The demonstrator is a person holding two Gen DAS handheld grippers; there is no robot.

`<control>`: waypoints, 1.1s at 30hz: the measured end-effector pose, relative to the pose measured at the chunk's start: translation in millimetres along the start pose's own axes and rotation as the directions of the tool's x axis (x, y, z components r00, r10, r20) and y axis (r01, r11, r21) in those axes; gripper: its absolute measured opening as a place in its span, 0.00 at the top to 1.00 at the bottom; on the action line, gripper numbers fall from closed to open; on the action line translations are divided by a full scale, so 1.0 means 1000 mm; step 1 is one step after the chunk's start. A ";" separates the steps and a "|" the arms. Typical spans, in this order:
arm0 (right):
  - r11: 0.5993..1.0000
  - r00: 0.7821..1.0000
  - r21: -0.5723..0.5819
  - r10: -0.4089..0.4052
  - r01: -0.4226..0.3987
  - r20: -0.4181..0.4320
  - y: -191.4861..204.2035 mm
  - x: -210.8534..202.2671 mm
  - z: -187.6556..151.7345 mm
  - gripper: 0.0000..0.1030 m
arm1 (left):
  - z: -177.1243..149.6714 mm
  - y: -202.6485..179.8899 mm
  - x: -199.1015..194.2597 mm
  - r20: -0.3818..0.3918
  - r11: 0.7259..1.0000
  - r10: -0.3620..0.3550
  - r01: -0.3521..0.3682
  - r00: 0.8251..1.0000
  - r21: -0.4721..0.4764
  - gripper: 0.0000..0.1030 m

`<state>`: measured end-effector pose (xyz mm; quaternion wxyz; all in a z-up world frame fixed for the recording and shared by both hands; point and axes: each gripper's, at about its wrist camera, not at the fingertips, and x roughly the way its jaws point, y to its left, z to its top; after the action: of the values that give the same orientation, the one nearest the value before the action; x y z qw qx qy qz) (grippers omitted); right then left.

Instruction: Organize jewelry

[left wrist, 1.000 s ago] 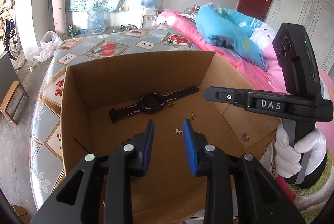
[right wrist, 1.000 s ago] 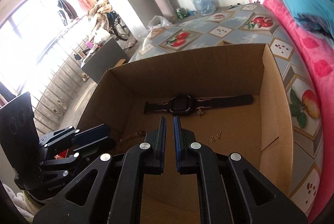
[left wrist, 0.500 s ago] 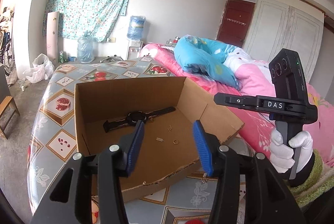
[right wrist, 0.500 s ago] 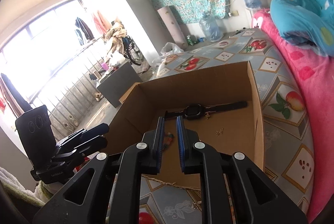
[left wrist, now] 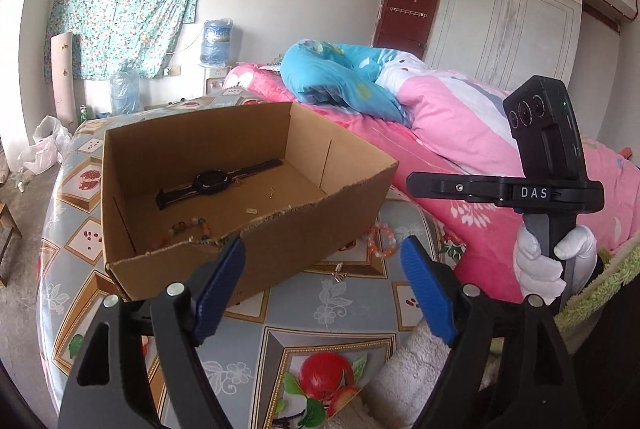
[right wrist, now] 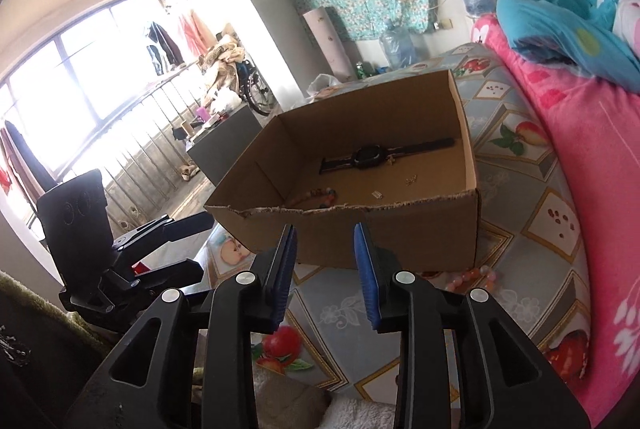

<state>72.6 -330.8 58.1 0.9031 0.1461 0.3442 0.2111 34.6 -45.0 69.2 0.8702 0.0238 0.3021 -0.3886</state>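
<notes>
Cardboard box [left wrist: 224, 229] stands in the middle of the counter [left wrist: 328, 317], with a watch [left wrist: 212, 183] inside. Pink bracelet [left wrist: 382, 241] lies outside, just beside its right wall. Left gripper [left wrist: 322, 293] hovers wide open; right gripper [right wrist: 325, 277] is half open, empty. Better approach the bracelet low, from the near edge.
</notes>
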 end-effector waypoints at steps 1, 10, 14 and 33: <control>1.000 1.000 0.009 -0.015 0.015 -0.021 -0.002 0.004 -0.006 0.70 | -0.005 -0.001 0.005 -0.019 1.000 0.011 -0.011 1.000 -0.001 0.24; 0.991 0.979 -0.007 -0.130 0.130 -0.160 0.000 0.047 -0.044 0.69 | -0.051 0.010 0.068 -0.230 0.954 0.299 -0.296 0.926 0.049 0.24; 0.982 0.966 -0.055 -0.187 0.180 -0.179 0.003 0.061 -0.043 0.70 | -0.058 0.020 0.080 -0.268 0.943 0.329 -0.331 0.906 0.040 0.24; 0.948 0.924 -0.160 -0.307 0.275 -0.230 -0.003 0.109 -0.044 0.89 | -0.068 0.041 0.089 -0.326 0.932 0.327 -0.359 0.887 -0.042 0.21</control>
<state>116.8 -275.5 -36.3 0.8807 0.0088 0.4601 0.1123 74.1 -56.5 -43.0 0.8661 0.0942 0.4466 -0.2039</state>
